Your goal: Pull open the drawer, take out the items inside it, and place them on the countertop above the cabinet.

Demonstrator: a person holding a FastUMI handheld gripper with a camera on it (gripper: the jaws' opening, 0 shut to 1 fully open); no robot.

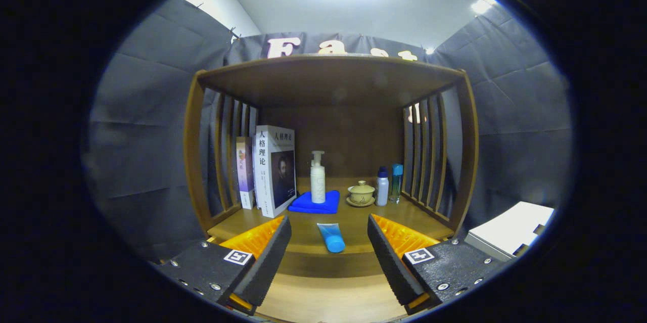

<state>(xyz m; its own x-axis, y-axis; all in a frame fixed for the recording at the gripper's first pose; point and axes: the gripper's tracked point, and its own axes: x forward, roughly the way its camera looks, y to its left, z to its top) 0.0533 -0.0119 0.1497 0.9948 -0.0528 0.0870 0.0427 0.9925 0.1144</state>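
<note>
The gripper [328, 242] stands wide apart, holding nothing, with the blue tube [331, 237] lying flat between its fingertips on the wooden countertop [354, 222], cap end toward the camera. Beyond the tube, at 12 o'clock, a white pump bottle [317, 177] stands on a folded blue cloth [315, 202]. At 11 o'clock two books [268, 169] stand upright against the slatted side. At 1 o'clock sit a lidded tea bowl [361, 193] and two small bottles [388, 184]. A wooden shelf [328, 73] roofs the space; grey cloth walls surround it. The white object [510, 229] at 3 o'clock may be a box.
</note>
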